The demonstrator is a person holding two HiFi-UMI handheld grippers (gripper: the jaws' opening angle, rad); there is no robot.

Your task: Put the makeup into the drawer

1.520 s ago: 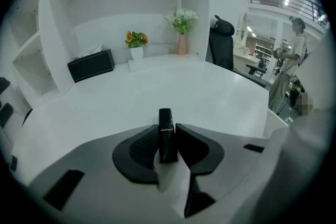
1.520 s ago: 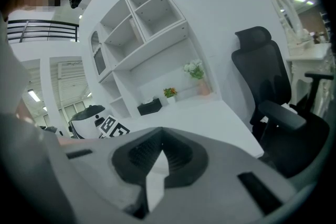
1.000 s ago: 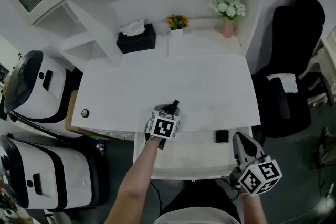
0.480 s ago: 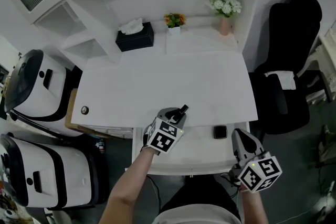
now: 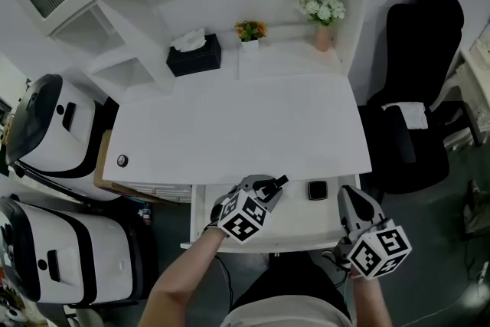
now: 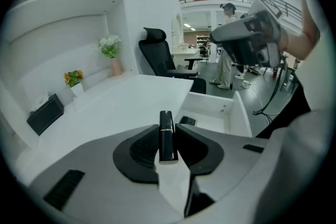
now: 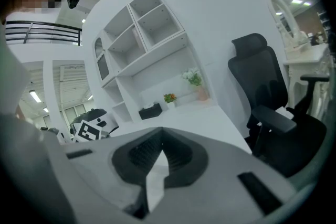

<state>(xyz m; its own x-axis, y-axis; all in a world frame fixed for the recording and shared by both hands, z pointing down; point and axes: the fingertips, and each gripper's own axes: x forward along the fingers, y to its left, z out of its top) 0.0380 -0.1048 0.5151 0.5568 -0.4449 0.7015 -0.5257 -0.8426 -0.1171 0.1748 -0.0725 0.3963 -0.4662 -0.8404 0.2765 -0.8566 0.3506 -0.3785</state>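
Now a slim black lipstick tube (image 6: 167,135) is clamped by the left gripper (image 5: 272,186) over the open white drawer's (image 5: 295,220) bare left half; the right gripper's (image 7: 157,152) jaws are closed, empty.

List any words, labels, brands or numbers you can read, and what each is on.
None can be read.
The lipstick: no print shows.
The dark case in the drawer and the tissue box: too small to tell.
The left cube and right cube: square markers only, no letters.
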